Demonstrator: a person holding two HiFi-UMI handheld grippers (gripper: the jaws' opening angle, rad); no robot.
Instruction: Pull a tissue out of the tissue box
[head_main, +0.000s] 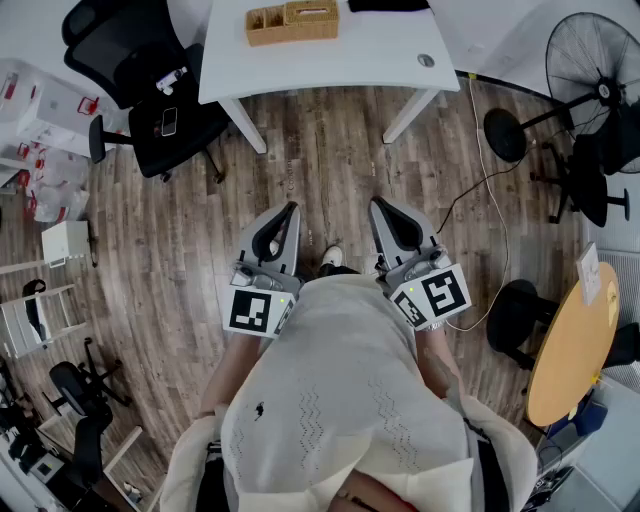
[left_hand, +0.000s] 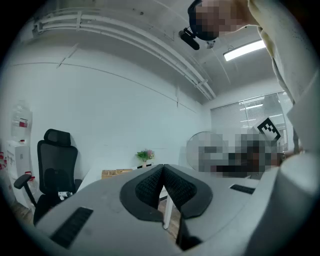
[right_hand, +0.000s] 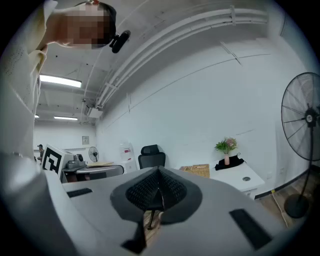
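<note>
The tissue box (head_main: 311, 18) is a woven wicker box on the far white table (head_main: 380, 55), next to a woven tray (head_main: 264, 26). Both grippers are held close to the person's body, over the wooden floor and well short of the table. My left gripper (head_main: 290, 209) is shut with nothing in it, and its jaws meet in the left gripper view (left_hand: 163, 168). My right gripper (head_main: 378, 204) is also shut and empty, jaws together in the right gripper view (right_hand: 159, 173). The wicker box shows small and distant beyond each gripper (left_hand: 117, 173) (right_hand: 198, 170).
A black office chair (head_main: 150, 80) stands left of the table. A standing fan (head_main: 592, 55) and black stools (head_main: 520, 315) are at the right, beside a round wooden table (head_main: 570, 350). A cable (head_main: 490, 180) runs across the floor. A potted plant (right_hand: 226, 148) sits on the white table.
</note>
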